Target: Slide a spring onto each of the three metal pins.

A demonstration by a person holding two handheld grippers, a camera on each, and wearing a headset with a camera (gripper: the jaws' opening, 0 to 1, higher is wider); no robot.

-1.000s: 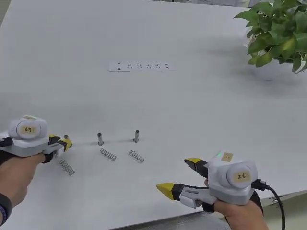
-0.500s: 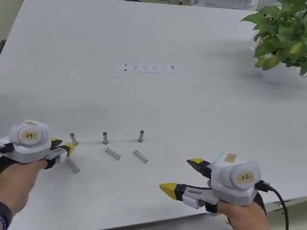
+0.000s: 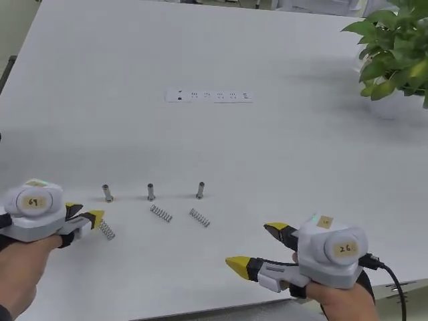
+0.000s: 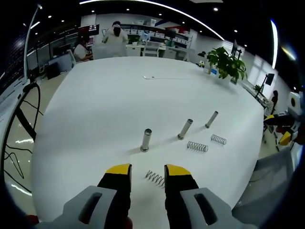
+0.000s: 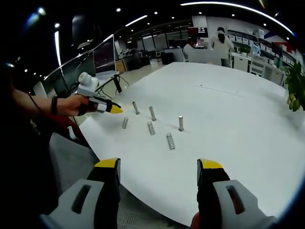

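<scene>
- While the person is holding a gripper in each hand, three metal pins are standing upright in a row on the white table (image 3: 281,147): the left pin (image 3: 108,193), the middle pin (image 3: 151,192) and the right pin (image 3: 200,190).
- Three springs are lying flat just in front of them, none yet on a pin: the left spring (image 3: 106,229), the middle spring (image 3: 160,213) and the right spring (image 3: 198,217).
- The left gripper (image 3: 85,212) is hanging just beside the left spring with its jaws slightly apart; in the left gripper view that spring is lying just ahead of the gap, ungripped.
- The right gripper (image 3: 255,247) is hanging near the table's front edge, well apart from the springs, its jaws spread wide and holding nothing.
- A power strip (image 3: 208,96) is lying farther back, and a potted plant (image 3: 394,47) is sitting at the far right.
</scene>
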